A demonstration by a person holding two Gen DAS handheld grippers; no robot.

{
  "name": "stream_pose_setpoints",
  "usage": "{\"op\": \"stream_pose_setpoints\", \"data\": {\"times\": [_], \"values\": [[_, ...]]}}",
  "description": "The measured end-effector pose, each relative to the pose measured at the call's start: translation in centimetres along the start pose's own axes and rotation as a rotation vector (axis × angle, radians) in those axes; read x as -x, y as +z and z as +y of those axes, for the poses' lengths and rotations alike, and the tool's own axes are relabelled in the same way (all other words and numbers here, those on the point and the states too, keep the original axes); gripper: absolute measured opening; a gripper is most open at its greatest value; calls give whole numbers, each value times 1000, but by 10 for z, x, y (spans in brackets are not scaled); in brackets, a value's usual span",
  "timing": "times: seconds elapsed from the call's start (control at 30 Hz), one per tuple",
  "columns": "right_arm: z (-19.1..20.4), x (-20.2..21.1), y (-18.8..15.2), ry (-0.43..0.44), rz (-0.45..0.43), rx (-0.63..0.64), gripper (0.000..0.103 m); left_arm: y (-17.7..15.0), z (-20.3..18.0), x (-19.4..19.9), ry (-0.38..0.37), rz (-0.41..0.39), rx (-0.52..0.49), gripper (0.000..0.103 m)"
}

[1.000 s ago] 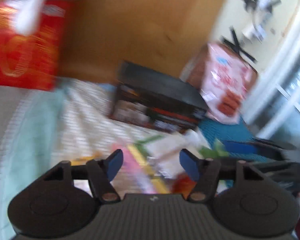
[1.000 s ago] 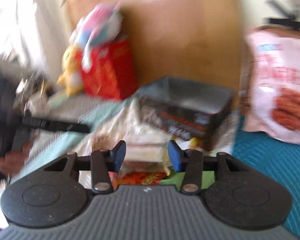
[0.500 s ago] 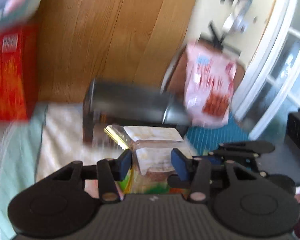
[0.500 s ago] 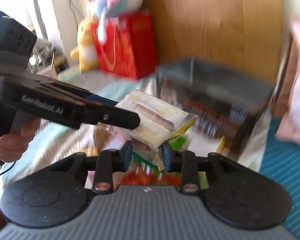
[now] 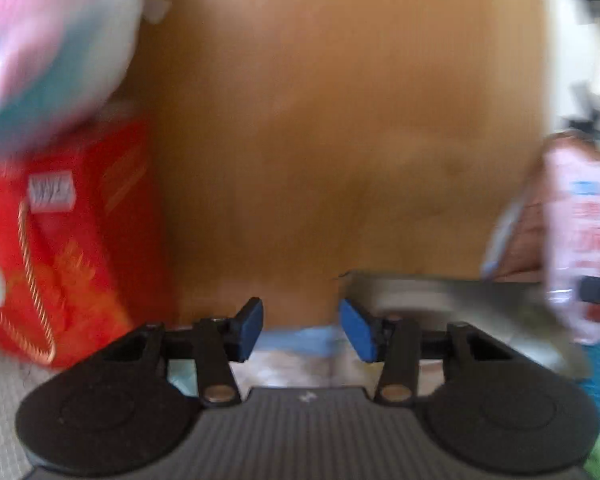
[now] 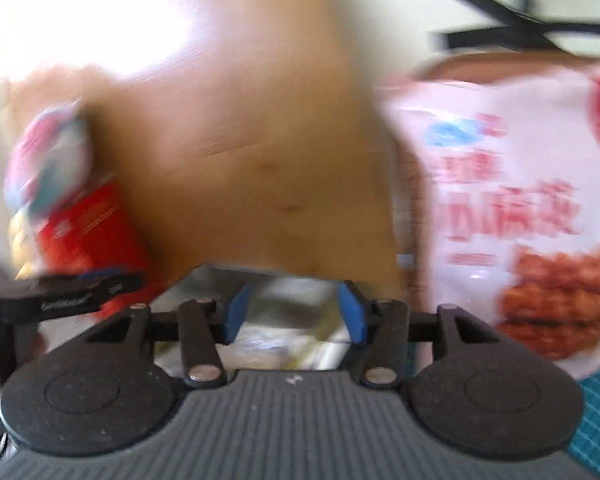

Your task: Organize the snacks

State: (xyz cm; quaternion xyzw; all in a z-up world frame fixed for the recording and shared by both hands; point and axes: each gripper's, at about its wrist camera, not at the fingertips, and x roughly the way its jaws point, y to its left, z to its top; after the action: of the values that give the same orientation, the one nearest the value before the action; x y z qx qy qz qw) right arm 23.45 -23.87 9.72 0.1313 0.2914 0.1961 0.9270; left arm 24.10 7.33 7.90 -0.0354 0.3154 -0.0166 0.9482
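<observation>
Both views are motion-blurred. My left gripper (image 5: pixel 301 330) is open and empty, pointing at the wooden board, left of the dark snack box (image 5: pixel 440 292). My right gripper (image 6: pixel 292 314) is open and empty, hovering over the open dark box (image 6: pixel 204 276). Pale snack packets (image 6: pixel 288 340) lie inside the box below the right fingers. The left gripper also shows in the right wrist view (image 6: pixel 112 286), at the left beside the box. A large pink-and-white snack bag (image 6: pixel 520 220) stands right of the box; it also shows in the left wrist view (image 5: pixel 580 240).
A red gift bag (image 5: pixel 68 240) with a pink and teal plush toy (image 5: pixel 48 48) on top stands at the left. A wooden board (image 5: pixel 340 120) rises behind everything. A teal mat (image 6: pixel 596 420) lies at the lower right.
Half a second ago both grippers were shut on a pale snack packet. Now both are open and empty, raised toward the box, and packets lie inside it.
</observation>
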Motion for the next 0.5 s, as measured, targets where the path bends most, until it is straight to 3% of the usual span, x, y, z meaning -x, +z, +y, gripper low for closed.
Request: {"op": "stream_pose_setpoints", "data": {"times": [0.03, 0.07, 0.13, 0.23, 0.3, 0.37, 0.4, 0.5], "values": [[-8, -9, -1, 0, 41, -43, 53, -2, 2, -11, 9, 42, 7, 31], [-15, -14, -4, 6, 74, -82, 53, -5, 2, -20, 12, 82, 6, 16], [-25, -25, -13, 15, 136, -156, 53, -11, -1, -26, 14, 101, 1, 1], [-28, -37, -27, 49, 206, -229, 52, -12, 1, -21, -27, 136, 44, 2], [-20, -36, -29, 24, 192, -184, 53, -16, 1, -11, -57, 165, 59, 2], [-12, -35, -30, 18, 197, -168, 53, -24, -3, -2, -12, 171, 26, 2], [-11, -33, -31, 33, 201, -178, 53, -29, -6, 2, -28, 177, 16, 1], [-2, -38, -35, 84, 219, -172, 56, -45, -7, 18, 25, 174, 10, 1]]}}
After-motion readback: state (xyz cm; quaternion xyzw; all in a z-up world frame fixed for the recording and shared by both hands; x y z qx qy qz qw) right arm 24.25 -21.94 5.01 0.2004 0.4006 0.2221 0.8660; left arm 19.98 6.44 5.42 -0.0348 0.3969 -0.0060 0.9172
